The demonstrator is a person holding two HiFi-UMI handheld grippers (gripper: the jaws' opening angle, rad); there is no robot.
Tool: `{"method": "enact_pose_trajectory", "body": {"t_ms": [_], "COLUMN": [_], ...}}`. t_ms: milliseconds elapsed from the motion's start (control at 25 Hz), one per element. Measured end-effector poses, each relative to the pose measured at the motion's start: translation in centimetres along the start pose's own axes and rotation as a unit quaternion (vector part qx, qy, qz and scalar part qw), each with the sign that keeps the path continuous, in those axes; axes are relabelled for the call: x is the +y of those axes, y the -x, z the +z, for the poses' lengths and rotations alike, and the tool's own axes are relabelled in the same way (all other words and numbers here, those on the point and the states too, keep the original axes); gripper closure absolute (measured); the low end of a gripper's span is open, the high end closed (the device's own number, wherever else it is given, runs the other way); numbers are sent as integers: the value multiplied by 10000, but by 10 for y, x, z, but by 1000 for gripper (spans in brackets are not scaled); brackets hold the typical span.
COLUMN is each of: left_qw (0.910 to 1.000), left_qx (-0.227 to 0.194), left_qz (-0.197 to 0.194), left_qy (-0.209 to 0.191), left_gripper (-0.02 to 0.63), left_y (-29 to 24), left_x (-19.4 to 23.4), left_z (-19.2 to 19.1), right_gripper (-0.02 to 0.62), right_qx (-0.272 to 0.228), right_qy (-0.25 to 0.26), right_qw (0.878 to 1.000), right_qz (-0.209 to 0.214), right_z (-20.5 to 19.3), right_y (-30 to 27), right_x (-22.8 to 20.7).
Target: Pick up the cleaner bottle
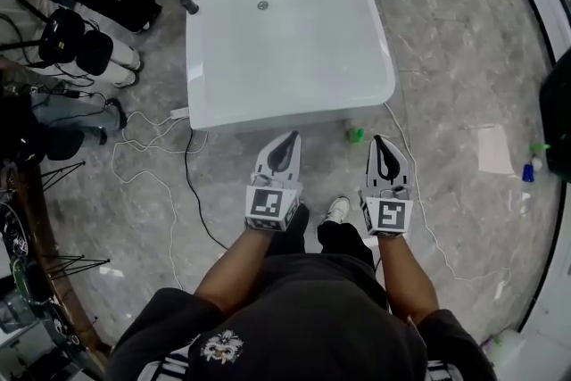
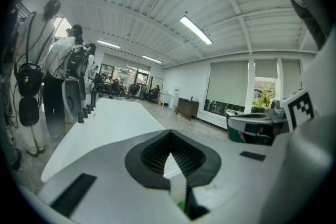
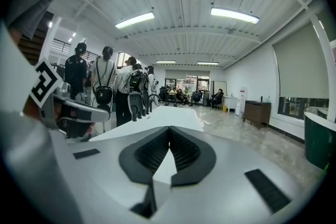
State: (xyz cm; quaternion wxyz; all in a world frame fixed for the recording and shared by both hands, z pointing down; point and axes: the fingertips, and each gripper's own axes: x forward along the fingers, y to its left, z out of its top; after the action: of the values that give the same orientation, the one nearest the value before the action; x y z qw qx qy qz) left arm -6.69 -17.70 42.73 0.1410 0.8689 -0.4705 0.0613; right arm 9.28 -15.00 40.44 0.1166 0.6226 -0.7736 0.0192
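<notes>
This is the approach step. The left hand-held gripper (image 1: 287,141) and the right hand-held gripper (image 1: 382,144) both have jaws together and empty. The small green thing, probably the cleaner bottle (image 1: 355,135), sits on the floor (image 1: 446,85) near the surface (image 1: 294,31). The next move needs opening one and reaching down.

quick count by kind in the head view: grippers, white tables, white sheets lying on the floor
grippers: 2 (left gripper, right gripper)
white table: 1
white sheet on the floor: 1
total: 4
</notes>
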Motion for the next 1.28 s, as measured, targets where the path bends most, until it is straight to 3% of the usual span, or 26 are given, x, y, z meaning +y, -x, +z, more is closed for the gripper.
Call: {"method": "enact_pose_trajectory", "body": {"t_ms": [160,400,880,1280], "left_qw": [9997,9973,9969,9955], "left_qx": [-49,-300,-401,-524], "left_qz": [202,566,671,783], "left_qy": [-89,363,55,49], "left_gripper": [600,600,600,600], "left_y": [-16,-31,-112,-167], "left_x": [4,1,18,37], "left_z": [-26,-73,-296,-443], "right_gripper": [580,580,578,578], "right_qx": [35,-58,51,221], "right_qy": [-57,-201,-68,-127], "right_qw": [9999,9993,9995,9996], "right_qz": [143,315,315,156], "right_z": [-32,-113,-369,-554], "right_y": [-14,-23,-52,-82], "right_x": [-5,-13,-32,-56]}}
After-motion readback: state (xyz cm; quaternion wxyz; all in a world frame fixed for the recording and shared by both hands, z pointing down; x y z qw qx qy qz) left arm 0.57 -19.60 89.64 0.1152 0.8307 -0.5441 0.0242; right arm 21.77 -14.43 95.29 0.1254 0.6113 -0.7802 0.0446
